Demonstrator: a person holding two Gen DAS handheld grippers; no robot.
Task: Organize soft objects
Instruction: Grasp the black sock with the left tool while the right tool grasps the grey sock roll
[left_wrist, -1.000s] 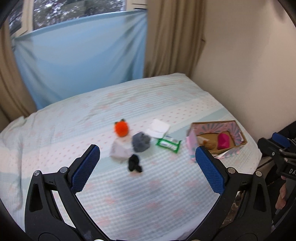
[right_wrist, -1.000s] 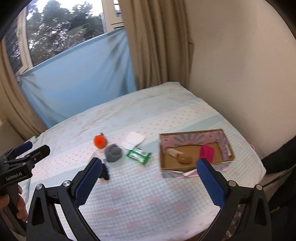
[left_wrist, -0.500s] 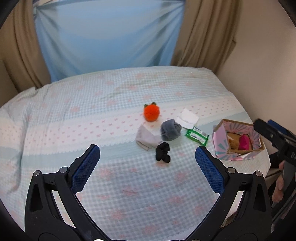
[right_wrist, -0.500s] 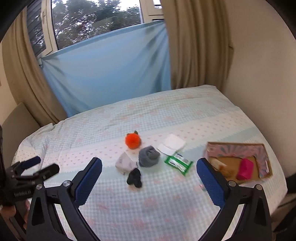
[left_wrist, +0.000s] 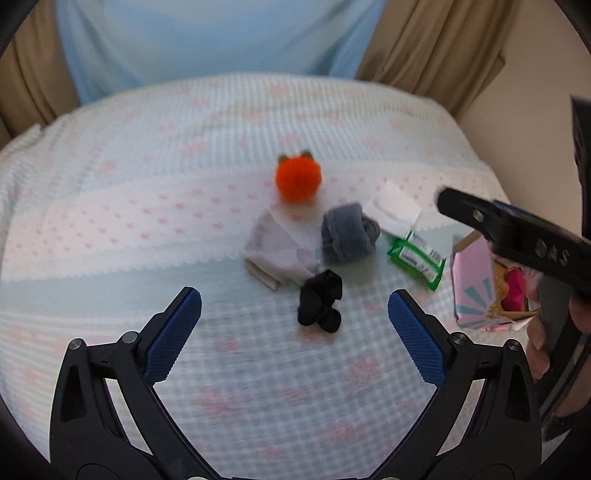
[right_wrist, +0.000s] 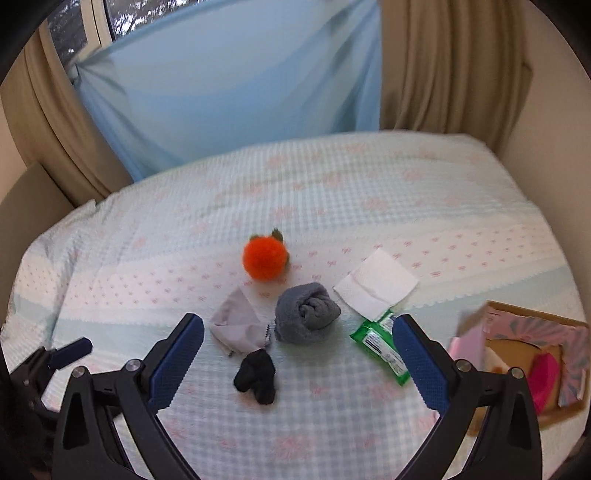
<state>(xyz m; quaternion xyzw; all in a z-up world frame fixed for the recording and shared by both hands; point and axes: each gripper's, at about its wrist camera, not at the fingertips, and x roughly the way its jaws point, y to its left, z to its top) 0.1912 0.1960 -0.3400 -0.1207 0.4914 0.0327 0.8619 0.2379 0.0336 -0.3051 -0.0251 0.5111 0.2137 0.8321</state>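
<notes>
Both the left gripper and right gripper gape wide, holding nothing; at frame centre a black sock lies between the left gripper's fingers, below a grey roll

A bed in a pale checked cover fills the room. Behind it hang a light blue sheet and 2 beige curtains; a window shows trees.

Lying out on the bed we're seeing one orange pompom, one rolled grey towel, one pale folded cloth, one black sock bundle, one white tissue, one green wipes pack, one cardboard box.
</notes>
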